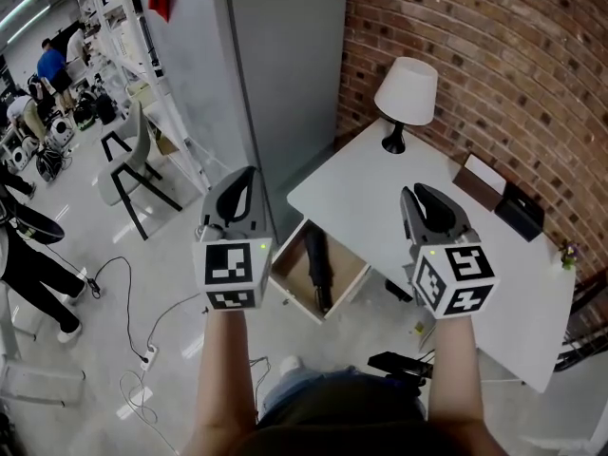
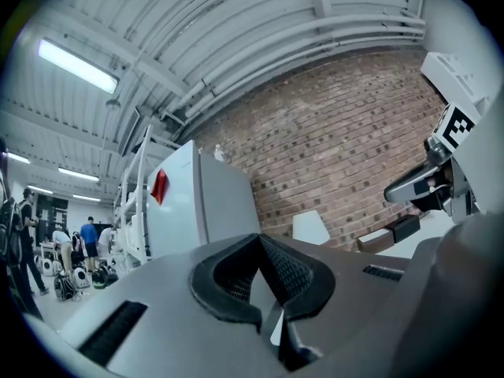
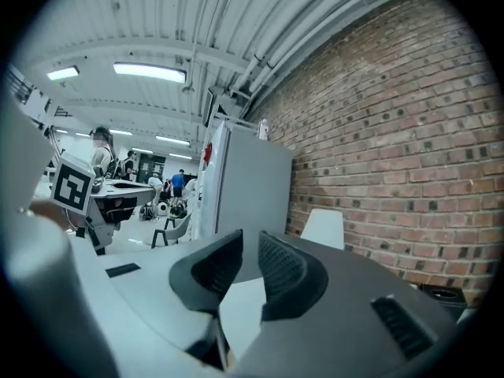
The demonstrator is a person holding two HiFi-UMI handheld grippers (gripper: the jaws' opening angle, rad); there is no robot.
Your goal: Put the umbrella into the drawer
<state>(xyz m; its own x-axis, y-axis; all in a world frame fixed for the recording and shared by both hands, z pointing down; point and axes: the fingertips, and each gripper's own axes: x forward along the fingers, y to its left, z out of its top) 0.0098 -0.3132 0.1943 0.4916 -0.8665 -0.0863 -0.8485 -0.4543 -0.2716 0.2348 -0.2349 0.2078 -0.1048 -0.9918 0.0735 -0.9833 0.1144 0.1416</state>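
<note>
White lamp (image 1: pixel 407 89) stands on white table (image 1: pixel 366 205).

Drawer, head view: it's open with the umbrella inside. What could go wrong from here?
The umbrella lies slanted in the open drawer, one end near the front edge; it might catch when the drawer is pushed shut. The drawer juts out beside the person's legs, so a knee could knock it.

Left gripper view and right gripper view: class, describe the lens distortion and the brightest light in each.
Left gripper view: fisheye bows the red brick wall, corners go black, a long ceiling strip light glares. Right gripper view: same bowing and black corners; a white ceiling panel light shines brightest.
</note>
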